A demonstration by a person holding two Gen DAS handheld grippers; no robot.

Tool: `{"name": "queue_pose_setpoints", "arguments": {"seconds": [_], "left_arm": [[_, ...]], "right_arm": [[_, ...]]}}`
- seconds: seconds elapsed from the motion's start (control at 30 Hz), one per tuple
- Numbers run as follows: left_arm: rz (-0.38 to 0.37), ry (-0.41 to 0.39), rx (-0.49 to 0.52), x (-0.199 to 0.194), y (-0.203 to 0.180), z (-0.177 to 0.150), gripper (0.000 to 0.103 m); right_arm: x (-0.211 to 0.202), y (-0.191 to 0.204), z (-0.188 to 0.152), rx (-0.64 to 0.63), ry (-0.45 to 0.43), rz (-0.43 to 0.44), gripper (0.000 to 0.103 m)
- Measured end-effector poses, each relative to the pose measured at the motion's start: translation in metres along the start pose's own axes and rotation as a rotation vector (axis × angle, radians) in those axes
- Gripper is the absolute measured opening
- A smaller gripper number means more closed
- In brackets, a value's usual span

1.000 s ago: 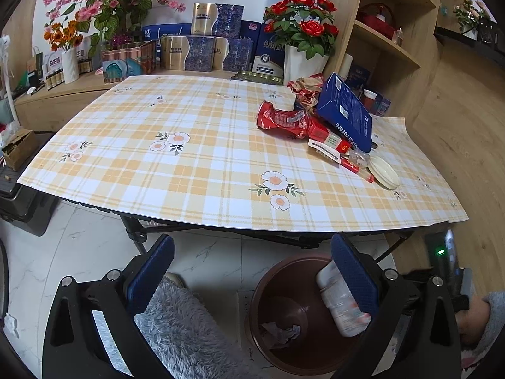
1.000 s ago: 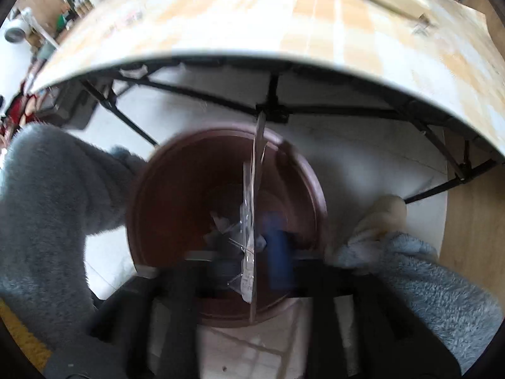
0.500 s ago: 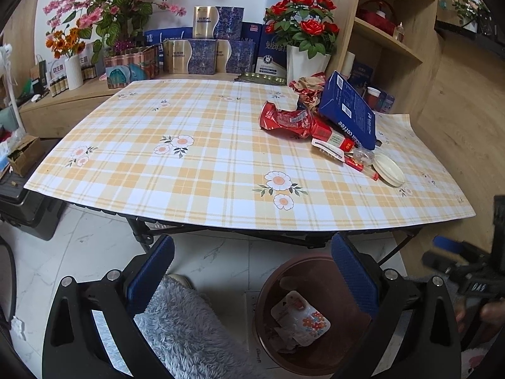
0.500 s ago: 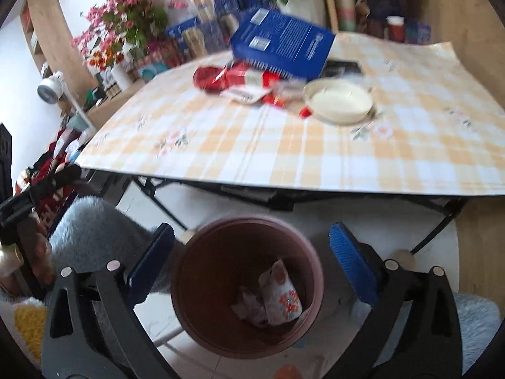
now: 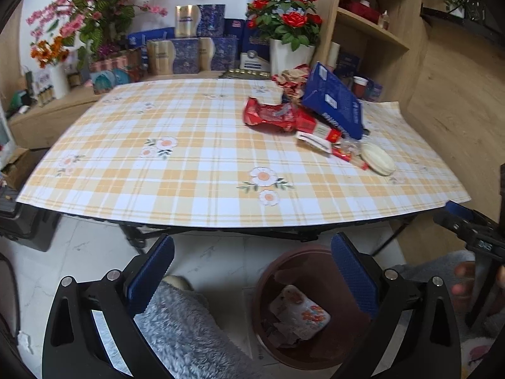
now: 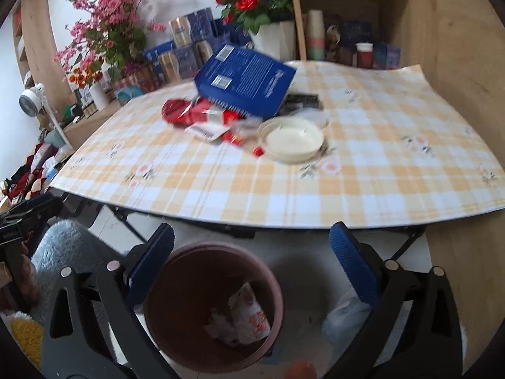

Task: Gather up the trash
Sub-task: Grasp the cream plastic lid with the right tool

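Note:
A brown trash bin [image 5: 284,344] [image 6: 176,325] stands on the floor under the table's front edge, with a white flowered wrapper [image 5: 300,315] [image 6: 251,315] and paper scraps inside. On the checked table lie a blue box [image 5: 333,101] [image 6: 246,82], a red snack bag [image 5: 268,115] [image 6: 181,112], small red-and-white wrappers [image 5: 318,135] [image 6: 211,129] and a white round lid [image 5: 377,159] [image 6: 293,139]. My left gripper [image 5: 252,271] is open and empty, low before the table. My right gripper [image 6: 252,268] is open and empty above the bin.
Flower vases [image 5: 292,53] and boxes [image 5: 189,50] line the ledge behind the table. Wooden shelves [image 5: 372,22] stand at the right. Folding table legs [image 5: 221,233] run near the bin. Grey fuzzy slippers [image 5: 186,325] are on the floor.
My right gripper let the flowered wrapper go into the bin, opened, and tilted up toward the table. The left gripper stayed open and rose slightly.

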State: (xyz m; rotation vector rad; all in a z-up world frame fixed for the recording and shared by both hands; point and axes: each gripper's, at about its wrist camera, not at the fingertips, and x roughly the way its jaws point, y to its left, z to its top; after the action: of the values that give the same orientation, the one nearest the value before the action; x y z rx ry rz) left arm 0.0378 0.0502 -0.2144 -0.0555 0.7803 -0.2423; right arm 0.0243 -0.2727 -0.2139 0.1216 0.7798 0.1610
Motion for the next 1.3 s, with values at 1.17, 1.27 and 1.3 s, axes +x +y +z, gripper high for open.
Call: {"name": "queue_pose_setpoints", "arguments": {"seconds": [1.17,1.27,1.3], "left_arm": [[0.021,0.003,-0.155,0.073,-0.001,0.085,0.097],[-0.031,0.016,-0.147,0.085,-0.008,0.093,0.097],[-0.048,0.021,-0.154,0.088,-0.009,0.095,0.096]], "right_arm": [[0.160,-0.039,0.097,0.030,0.208,-0.052,0.094],[0.159,-0.041,0.098,0.022,0.211,-0.049,0.086],[0.157,-0.042,0.098,0.024,0.210,-0.046,0.086]]}}
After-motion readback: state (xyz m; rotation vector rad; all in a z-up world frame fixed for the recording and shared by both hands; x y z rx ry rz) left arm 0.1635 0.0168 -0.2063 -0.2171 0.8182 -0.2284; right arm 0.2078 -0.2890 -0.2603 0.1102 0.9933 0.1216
